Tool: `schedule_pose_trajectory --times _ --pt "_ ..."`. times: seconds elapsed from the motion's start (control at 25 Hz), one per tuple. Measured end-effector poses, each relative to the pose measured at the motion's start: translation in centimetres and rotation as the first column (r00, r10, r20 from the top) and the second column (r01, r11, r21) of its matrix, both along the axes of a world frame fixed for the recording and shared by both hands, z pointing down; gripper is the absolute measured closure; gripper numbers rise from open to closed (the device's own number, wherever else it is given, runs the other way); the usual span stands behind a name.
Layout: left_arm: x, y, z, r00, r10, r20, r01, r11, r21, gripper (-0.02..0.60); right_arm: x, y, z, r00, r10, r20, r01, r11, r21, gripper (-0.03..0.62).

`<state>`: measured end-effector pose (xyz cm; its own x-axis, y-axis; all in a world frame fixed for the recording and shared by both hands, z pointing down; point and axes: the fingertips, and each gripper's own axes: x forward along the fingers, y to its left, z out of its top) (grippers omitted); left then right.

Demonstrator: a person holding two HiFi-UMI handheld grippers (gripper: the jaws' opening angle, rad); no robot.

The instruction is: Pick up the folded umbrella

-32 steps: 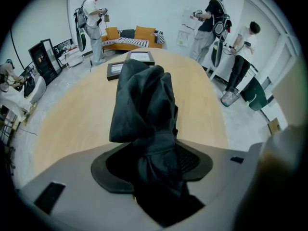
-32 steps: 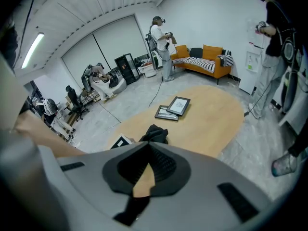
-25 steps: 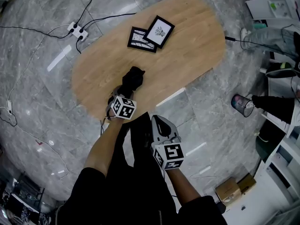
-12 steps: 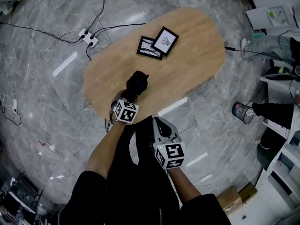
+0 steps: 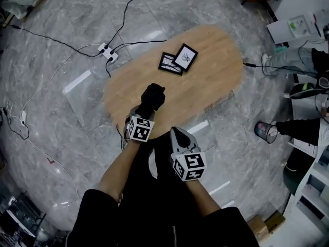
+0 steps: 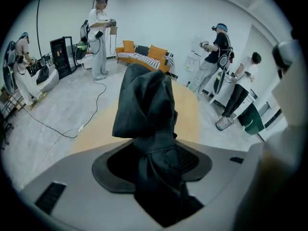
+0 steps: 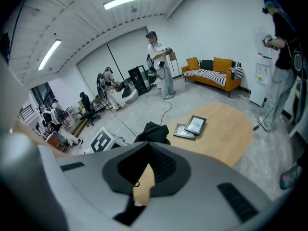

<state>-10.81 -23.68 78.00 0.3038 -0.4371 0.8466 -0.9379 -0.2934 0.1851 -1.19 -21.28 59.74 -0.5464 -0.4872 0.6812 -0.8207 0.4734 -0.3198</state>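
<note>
The left tongs are clamped on the umbrella. Black cloth fills the gap between the pads, and the bundle stands out ahead of the tips. The right tongs are together on nothing, with only a sliver of bench showing through behind them.

Over the last second both tongs have come up with the person's arms. In the head view the bench has shrunk and drawn away from the tongs, while the umbrella has stayed at the left tips in the same grip. A second ago it sat over the near end of the bench; now it hangs at the near edge, closer to the body. I judge it clear of the wood, so the pick-up is as good as done. What remains is to hold on, since loose cloth could slip.

The left gripper view shows what the head view cannot: the pads biting low on the bundle, and the wood well below and beyond it. It also shows a sofa and people standing far ahead. The right gripper view catches the umbrella from the side, ahead and left of the right tips, with two overlapping frames further out on the bench. Only the head view shows both tongs at once, the right just beside the left and drawn back nearer the body. It also shows a power strip on the floor, ahead and left of them.
</note>
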Motion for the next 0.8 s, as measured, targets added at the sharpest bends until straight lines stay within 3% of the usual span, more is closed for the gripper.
schedule_pose_trajectory --times 0.36,0.64,0.8 --pt "-1.4 0.2 -8.1 0.997 -0.053 -0.054 0.059 0.993 0.103 0.351 -1.7 -1.1 -5.1 0.999 -0.037 0.013 0.036 0.995 0.093 0.583" --pt "-2.2 0.0 -15.5 0.993 -0.08 -0.081 0.095 0.975 0.201 0.351 -1.5 -1.9 -8.6 0.999 0.012 0.051 -0.018 0.992 0.123 0.584" --pt "-2.3 0.4 -19.3 0.99 -0.096 -0.105 0.118 0.964 0.238 0.351 -2.5 -1.9 -10.5 0.996 -0.03 0.081 0.018 0.99 0.141 0.585"
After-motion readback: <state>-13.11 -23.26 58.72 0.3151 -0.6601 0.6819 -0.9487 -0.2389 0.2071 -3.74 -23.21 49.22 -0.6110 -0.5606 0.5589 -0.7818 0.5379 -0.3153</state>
